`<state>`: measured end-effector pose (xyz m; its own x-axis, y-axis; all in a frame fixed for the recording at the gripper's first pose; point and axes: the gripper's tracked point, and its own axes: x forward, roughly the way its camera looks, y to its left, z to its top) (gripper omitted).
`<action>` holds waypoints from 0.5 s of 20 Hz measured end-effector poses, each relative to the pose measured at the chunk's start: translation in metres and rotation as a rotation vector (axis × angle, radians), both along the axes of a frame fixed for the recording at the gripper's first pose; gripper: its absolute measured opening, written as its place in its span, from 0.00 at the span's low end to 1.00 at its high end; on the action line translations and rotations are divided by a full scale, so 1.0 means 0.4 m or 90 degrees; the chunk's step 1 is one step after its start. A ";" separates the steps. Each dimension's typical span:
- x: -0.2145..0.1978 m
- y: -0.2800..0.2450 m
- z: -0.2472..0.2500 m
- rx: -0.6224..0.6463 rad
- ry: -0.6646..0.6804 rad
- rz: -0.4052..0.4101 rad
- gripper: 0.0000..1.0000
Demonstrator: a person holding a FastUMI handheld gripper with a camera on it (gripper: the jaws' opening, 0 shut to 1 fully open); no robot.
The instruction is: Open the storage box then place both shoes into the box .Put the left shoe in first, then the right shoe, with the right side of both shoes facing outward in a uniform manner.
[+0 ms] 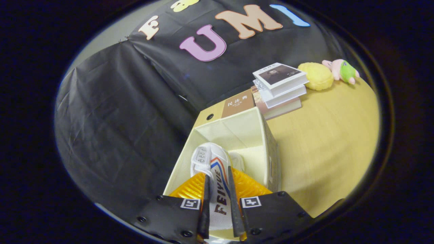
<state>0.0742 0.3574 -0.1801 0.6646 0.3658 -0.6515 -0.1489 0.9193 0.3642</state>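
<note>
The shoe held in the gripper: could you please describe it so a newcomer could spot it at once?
On the yellow table stands an open cream storage box, in front of a stack of books. The gripper is shut on a white shoe over it, marked by red and blue stripes.

Mounted on the gripper (218,176), looking forward along its two fingers (205,206) and tilted steeply downward. Positioned close above the open storage box (237,132), with the fingers closed on the sides of a white shoe (214,169) just ahead of the lens. Faces across the yellow table (325,142) toward the black cloth wall (118,112); stacked books (279,88) and plush toys (330,74) lie well beyond the box. Strong fisheye curvature throughout.
</note>
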 end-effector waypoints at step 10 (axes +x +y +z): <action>-0.035 0.005 -0.026 -0.123 0.014 0.071 0.41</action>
